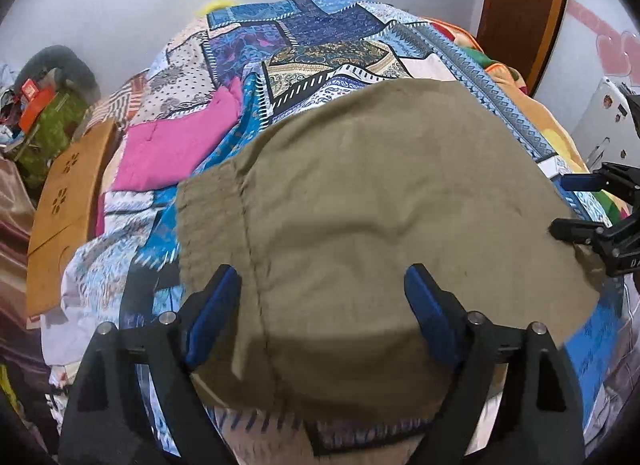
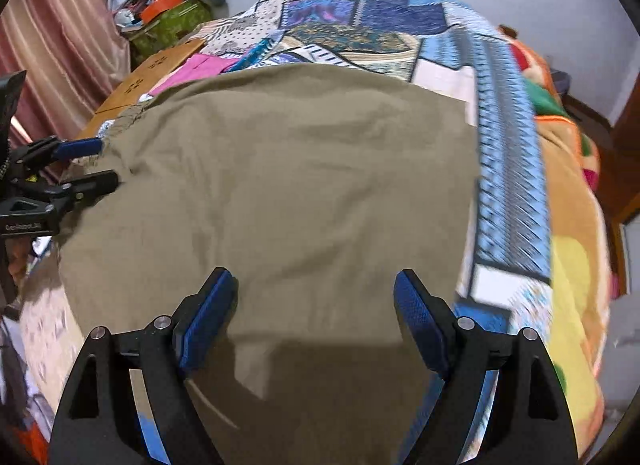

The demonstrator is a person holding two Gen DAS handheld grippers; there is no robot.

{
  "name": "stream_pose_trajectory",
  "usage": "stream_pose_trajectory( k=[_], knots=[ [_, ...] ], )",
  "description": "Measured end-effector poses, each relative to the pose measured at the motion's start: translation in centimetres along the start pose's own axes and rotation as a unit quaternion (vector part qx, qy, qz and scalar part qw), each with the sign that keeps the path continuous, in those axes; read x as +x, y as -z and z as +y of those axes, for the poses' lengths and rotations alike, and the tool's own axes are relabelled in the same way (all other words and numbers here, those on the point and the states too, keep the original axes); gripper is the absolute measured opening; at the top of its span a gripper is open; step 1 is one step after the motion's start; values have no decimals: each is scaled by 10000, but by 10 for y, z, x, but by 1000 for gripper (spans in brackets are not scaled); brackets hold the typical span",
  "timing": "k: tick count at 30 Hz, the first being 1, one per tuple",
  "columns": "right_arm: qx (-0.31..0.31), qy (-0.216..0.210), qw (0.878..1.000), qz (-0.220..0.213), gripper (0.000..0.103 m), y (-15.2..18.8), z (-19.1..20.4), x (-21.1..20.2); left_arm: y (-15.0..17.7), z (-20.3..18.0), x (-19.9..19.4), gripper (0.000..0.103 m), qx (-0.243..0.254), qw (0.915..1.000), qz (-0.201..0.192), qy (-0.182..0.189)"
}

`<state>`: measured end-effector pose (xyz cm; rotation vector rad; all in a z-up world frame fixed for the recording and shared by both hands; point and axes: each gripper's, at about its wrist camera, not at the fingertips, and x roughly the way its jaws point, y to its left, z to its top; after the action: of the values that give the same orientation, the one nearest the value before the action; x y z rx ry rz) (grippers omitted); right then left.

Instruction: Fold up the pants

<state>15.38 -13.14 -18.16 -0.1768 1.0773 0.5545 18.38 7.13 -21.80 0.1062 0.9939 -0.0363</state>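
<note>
The olive-khaki pants lie folded into a broad flat shape on the patchwork bedspread; a stitched seam and gathered waistband run along their left edge. They also fill the right wrist view. My left gripper is open just above the near left part of the pants, holding nothing. My right gripper is open over the near right part, also empty. Each gripper shows in the other's view, the right one at the pants' right edge, the left one at their left edge.
A pink garment lies on the bedspread left of the pants. A wooden board leans at the bed's left side, with cluttered bags beyond. An orange-yellow blanket covers the bed's right side, near a wooden door frame.
</note>
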Motion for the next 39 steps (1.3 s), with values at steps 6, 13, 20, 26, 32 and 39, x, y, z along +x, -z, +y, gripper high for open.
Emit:
stream_pose_trajectory(
  k=[6,13,20,26,32,39],
  knots=[
    [31,313,9995,-7,81,33,-5,-15,30,13,-19,90,-338,9993,-111,-86],
    [259,387,9989,-74,81,41,-9,-29,51,26,-34,91,-672,9975,-71,-217],
    [42,201,9979,-619,81,14,21,-53,60,44,-59,93,-1465,9890,29,221],
    [-237,-47,9941,-1056,81,-16,61,-47,73,35,-50,93,-1904,9750,295,1110],
    [-190,-305,9959,-832,81,-24,83,-3,75,24,-34,93,-1991,9660,423,1595],
    [-251,-345,9978,-516,81,-6,84,23,64,42,-17,101,-2576,9386,296,2278]
  ],
)
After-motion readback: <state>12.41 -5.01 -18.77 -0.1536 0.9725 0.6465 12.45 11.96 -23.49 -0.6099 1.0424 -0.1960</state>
